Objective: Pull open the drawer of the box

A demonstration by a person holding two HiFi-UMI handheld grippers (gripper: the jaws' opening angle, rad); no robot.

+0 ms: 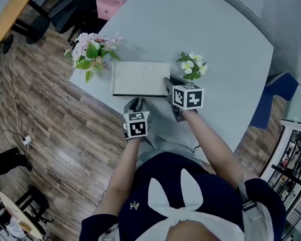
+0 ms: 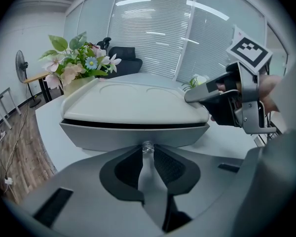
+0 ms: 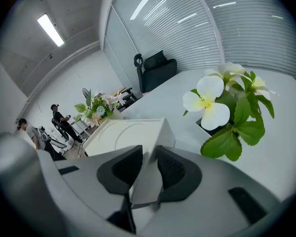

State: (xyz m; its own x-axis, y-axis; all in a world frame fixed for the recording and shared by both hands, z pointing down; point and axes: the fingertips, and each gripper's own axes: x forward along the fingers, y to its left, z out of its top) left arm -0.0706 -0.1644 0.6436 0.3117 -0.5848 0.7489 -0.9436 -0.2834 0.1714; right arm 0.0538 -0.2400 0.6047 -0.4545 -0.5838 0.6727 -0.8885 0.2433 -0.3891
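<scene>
A flat white box (image 1: 140, 78) lies near the front edge of the grey table (image 1: 200, 24). Its drawer front (image 2: 113, 135) faces me, with a dark slit under the lid. A small clear knob (image 2: 147, 147) sits in the middle of that front. My left gripper (image 2: 147, 151) is shut on the knob, its fingertips meeting around it; in the head view the left gripper (image 1: 136, 104) is at the box's near side. My right gripper (image 3: 148, 154) is shut on the box's (image 3: 128, 137) right near corner, pads on both sides of the wall. In the head view the right gripper (image 1: 169, 86) sits at the box's right end.
A pink and white bouquet (image 1: 92, 49) stands left of the box. A small pot of white flowers (image 1: 193, 67) stands to its right, close to the right gripper. The table edge runs just under the left gripper. A blue chair (image 1: 273, 97) is at the right, a pink bag (image 1: 110, 4) beyond the table.
</scene>
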